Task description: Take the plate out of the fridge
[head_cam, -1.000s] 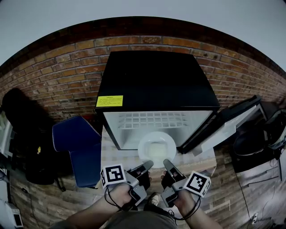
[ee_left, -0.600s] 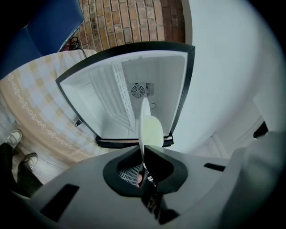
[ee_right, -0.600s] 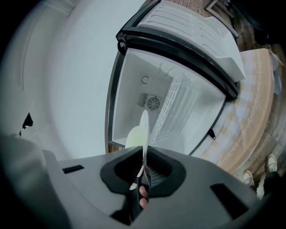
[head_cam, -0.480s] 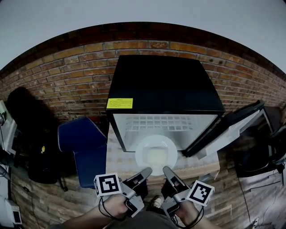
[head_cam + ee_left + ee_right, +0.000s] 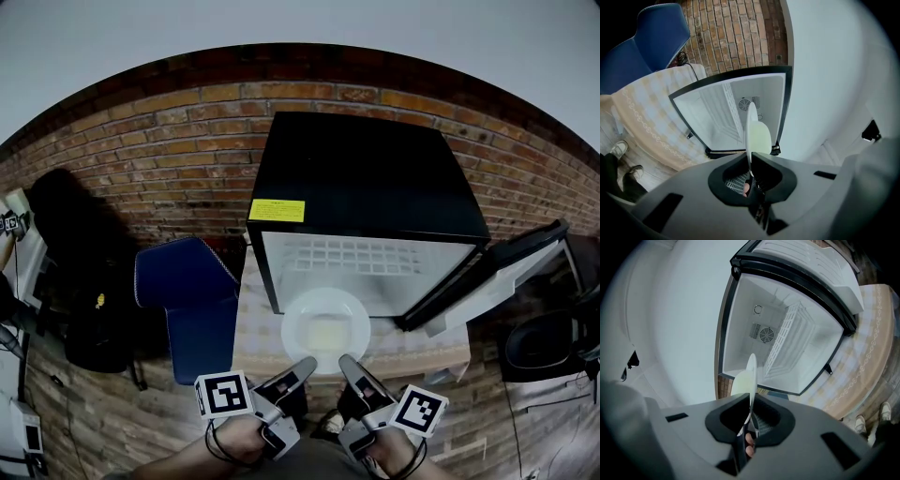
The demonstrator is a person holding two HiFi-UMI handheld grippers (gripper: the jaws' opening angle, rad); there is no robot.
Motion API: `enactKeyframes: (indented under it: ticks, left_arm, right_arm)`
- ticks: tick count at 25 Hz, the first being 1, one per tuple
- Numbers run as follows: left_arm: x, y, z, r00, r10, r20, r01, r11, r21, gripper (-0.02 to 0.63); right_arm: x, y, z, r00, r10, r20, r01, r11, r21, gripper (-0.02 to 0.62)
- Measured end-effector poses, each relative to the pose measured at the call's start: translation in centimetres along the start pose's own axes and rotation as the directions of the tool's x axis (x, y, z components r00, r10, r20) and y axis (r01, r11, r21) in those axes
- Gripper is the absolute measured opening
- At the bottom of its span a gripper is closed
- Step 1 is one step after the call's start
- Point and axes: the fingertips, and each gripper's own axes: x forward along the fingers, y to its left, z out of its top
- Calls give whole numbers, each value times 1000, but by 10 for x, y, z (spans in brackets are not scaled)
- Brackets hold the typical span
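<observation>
Hold | we pinch the plate (image 5: 325, 330) by its near rim, left gripper (image 5: 302, 366) and right gripper (image 5: 349, 364) jaws clamped on it | why | two grips steady it level at the fridge (image 5: 366, 187) mouth

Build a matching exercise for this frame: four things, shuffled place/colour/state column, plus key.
Things
1. plate
2. fridge door
3. chair
4. label

Place, colour or state
A. swung open, at the right of the head view
B. yellow, on top of the fridge
C. white, near rim clamped by left gripper and right gripper
D. blue, left of the fridge

Pairs: 1-C, 2-A, 3-D, 4-B
</observation>
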Motion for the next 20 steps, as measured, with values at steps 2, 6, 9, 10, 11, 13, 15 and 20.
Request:
enactKeyframes:
  ticks: [2, 6, 9, 10, 11, 13, 15, 20]
  left_arm:
    - [-6, 4, 2, 1000, 4, 18, -4, 1000, -6, 29]
    - [-17, 17, 5, 998, 25, 52, -24, 999, -22, 29]
    - [-24, 23, 6, 997, 33, 72, -29, 998, -54, 30]
    - [-26, 25, 8, 996, 36, 78, -32, 998, -56, 30]
    - [-28, 27, 9, 996, 40, 83, -35, 998, -54, 29]
    - [-31, 31, 10, 995, 46, 91, -42, 998, -47, 29]
    - [-33, 34, 12, 994, 50, 98, -46, 998, -44, 29]
    - [-35, 39, 13, 992, 58, 109, -53, 997, -48, 29]
  right_arm:
    - [5, -2, -7, 1000, 0, -24, 0, 1000, 1, 41]
    - [11, -10, -18, 997, -13, -71, 14, 1000, 7, 41]
    - [17, -15, -27, 995, -15, -102, 16, 1000, 13, 41]
    - [19, -16, -30, 994, -18, -112, 20, 1000, 17, 41]
    - [21, -18, -32, 992, -21, -121, 23, 1000, 19, 41]
    - [23, -21, -36, 990, -24, -136, 27, 999, 20, 41]
    - [25, -23, -38, 989, -23, -147, 26, 999, 20, 41]
    - [26, -30, -40, 984, -47, -170, 51, 998, 21, 41]
